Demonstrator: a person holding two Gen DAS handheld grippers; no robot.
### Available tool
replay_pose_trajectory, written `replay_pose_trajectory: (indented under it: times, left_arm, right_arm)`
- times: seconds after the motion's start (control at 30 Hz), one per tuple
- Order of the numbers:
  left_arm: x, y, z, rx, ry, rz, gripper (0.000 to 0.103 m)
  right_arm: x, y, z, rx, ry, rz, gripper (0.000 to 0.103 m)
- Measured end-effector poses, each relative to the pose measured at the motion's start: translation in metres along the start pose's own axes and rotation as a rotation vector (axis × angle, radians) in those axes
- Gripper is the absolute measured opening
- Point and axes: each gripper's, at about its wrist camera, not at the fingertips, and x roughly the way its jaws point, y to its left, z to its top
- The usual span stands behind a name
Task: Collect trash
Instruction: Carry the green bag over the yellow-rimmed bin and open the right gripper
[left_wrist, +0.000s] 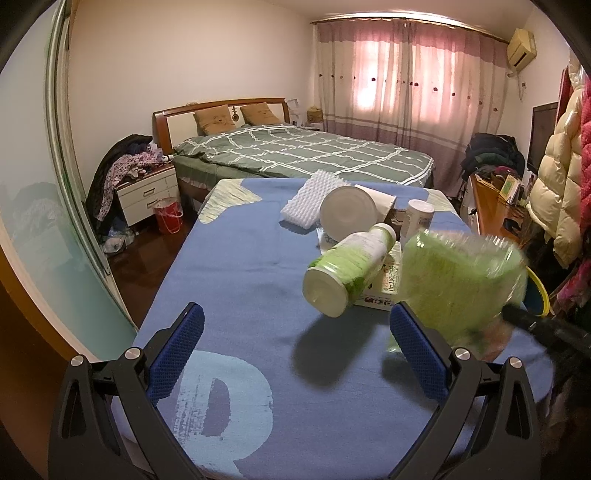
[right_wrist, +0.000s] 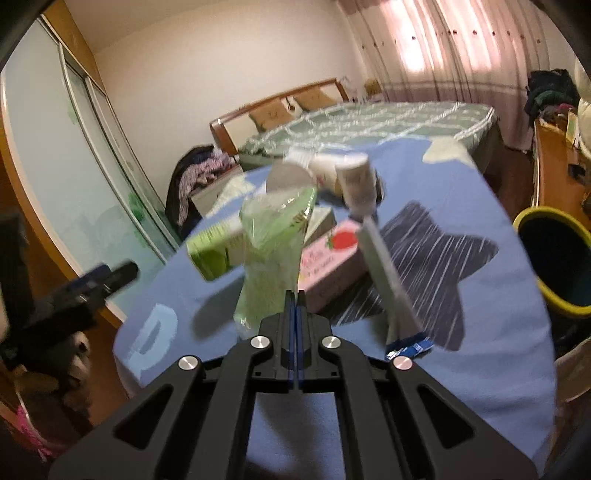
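My right gripper (right_wrist: 295, 301) is shut on the lower edge of a crumpled, see-through green plastic wrapper (right_wrist: 273, 251), which hangs blurred above the blue tablecloth (right_wrist: 461, 369). In the left wrist view the same wrapper (left_wrist: 458, 288) sits at the right, with the right gripper (left_wrist: 508, 313) coming in from the edge. My left gripper (left_wrist: 295, 350) is open over the cloth with nothing between its blue pads (left_wrist: 177, 350). A green-and-white bottle (left_wrist: 343, 273) lies tipped on a carton (left_wrist: 384, 291). Behind it are a white tub (left_wrist: 347, 214), a white jar (left_wrist: 417, 218) and a foam block (left_wrist: 314, 199).
A dark bin with a yellow rim (right_wrist: 554, 258) stands off the table's right side. A pink strawberry box (right_wrist: 328, 258), a grey strip (right_wrist: 388, 273) and a blue wrapper (right_wrist: 410, 347) lie on the cloth. A bed (left_wrist: 303, 151) is behind, a wardrobe (left_wrist: 37, 221) on the left.
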Motion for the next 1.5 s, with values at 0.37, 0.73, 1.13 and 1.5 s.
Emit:
replay_pose_trajectory:
  times: [0.37, 0.73, 1.13, 1.5]
  left_arm:
    - [0.007, -0.016, 0.001, 0.048, 0.016, -0.028, 0.099]
    - [0.034, -0.037, 0.004, 0.086, 0.054, -0.045, 0.099]
    - [0.077, -0.043, 0.012, 0.071, 0.100, -0.031, 0.099]
    - [0.111, -0.042, 0.018, 0.076, 0.116, -0.041, 0.099]
  right_arm:
    - [-0.053, -0.034, 0.031, 0.061, -0.177, -0.079, 0.001]
    - [-0.072, -0.149, 0.051, 0.230, -0.283, -0.363, 0.001]
    - [-0.019, -0.261, 0.043, 0.407, -0.164, -0.650, 0.002]
    - [-0.006, -0.253, 0.031, 0.392, -0.154, -0.700, 0.028]
